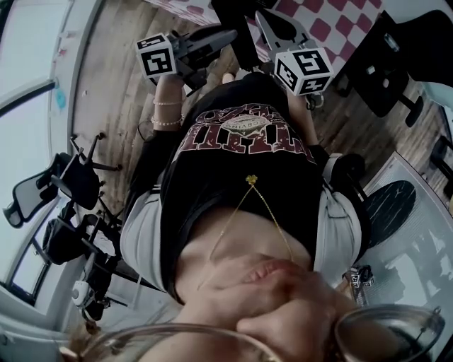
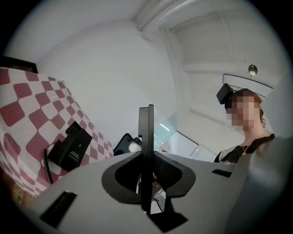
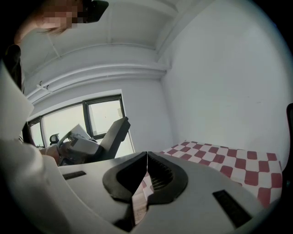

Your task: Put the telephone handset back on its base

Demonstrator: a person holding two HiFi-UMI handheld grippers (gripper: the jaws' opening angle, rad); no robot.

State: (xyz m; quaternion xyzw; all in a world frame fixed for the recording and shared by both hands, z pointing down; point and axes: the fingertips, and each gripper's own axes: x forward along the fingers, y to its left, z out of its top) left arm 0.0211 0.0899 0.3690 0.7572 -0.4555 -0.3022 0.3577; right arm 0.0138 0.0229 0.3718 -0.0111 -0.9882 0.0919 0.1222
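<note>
A black telephone part point(image 2: 71, 146) with a coiled cord point(image 2: 45, 165) lies on the red-and-white checked tablecloth point(image 2: 27, 123) in the left gripper view; I cannot tell handset from base. My left gripper point(image 2: 146, 114) is raised off the table and apart from it, jaws pressed together with nothing between them. My right gripper point(image 3: 147, 154) is also shut and empty, aimed over the checked cloth point(image 3: 219, 160). In the head view both grippers, left point(image 1: 228, 34) and right point(image 1: 263, 15), are held in front of the person's body near the table edge.
Black office chairs stand on the wooden floor at the left point(image 1: 71, 180) and right point(image 1: 379, 63). A grey chair point(image 3: 112, 132) stands by the window point(image 3: 68, 121). A person point(image 2: 249, 132) in a black shirt holds the grippers.
</note>
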